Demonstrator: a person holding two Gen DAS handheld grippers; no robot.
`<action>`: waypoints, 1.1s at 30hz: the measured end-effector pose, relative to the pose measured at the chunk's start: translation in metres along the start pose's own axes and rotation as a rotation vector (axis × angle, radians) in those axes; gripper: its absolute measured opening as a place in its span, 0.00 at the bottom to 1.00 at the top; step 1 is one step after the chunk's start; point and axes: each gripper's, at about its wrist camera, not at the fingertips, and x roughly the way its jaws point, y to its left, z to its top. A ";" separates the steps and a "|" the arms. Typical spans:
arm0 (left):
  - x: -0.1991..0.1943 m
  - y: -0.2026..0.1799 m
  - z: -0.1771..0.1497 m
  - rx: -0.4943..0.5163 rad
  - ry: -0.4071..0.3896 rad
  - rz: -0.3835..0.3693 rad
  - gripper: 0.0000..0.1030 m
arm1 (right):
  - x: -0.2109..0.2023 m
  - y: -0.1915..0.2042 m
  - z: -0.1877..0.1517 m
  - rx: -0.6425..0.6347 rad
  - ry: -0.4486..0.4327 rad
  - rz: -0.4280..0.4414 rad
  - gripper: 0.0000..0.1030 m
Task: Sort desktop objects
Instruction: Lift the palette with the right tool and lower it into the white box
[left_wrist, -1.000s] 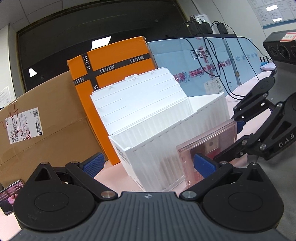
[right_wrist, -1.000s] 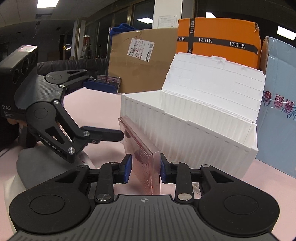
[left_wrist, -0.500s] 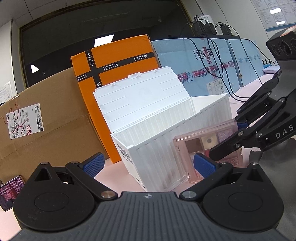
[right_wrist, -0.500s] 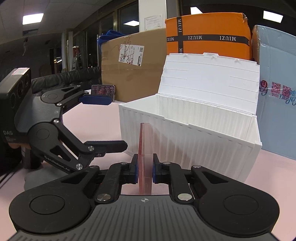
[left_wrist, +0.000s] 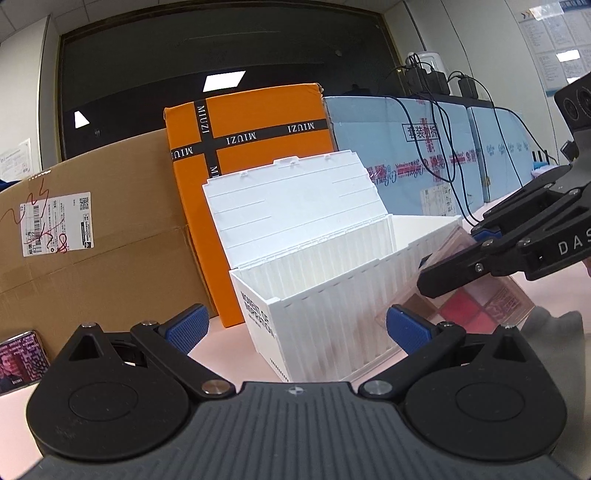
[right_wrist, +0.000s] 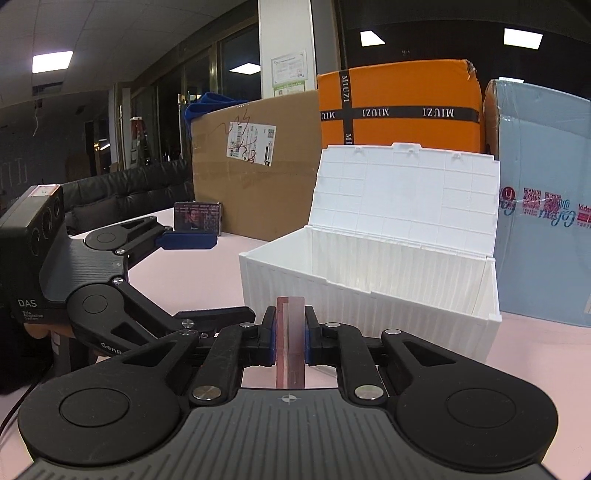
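Right wrist view: my right gripper (right_wrist: 290, 329) is clamped on the pink transparent case (right_wrist: 290, 343), held edge-on, in front of the open white storage box (right_wrist: 369, 280). Left gripper (left_wrist: 295, 326) gapes wide, holding nothing. Orange carton (left_wrist: 255, 125) carries black "MIUZI" tape. White box end has dark lettering, too blurred to read. Brown cardboard box (left_wrist: 92, 251) bears a scribbled shipping label.

- The right gripper (right_wrist: 290, 329) is seen low in the centre of its own view, its blue pads (right_wrist: 272, 334) pressed flat against a held pink case (right_wrist: 290, 343).
- The left gripper (left_wrist: 297, 328) is held level, its jaws spread wide.
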 end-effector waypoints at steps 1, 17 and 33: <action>0.000 0.001 0.000 -0.010 0.000 -0.006 1.00 | -0.001 0.000 0.001 0.000 -0.004 -0.003 0.12; -0.005 0.012 0.011 -0.130 -0.035 -0.012 1.00 | -0.003 0.002 0.052 0.036 -0.119 -0.041 0.12; 0.021 0.024 0.030 -0.134 -0.083 0.010 1.00 | 0.042 -0.038 0.090 0.196 -0.172 -0.164 0.12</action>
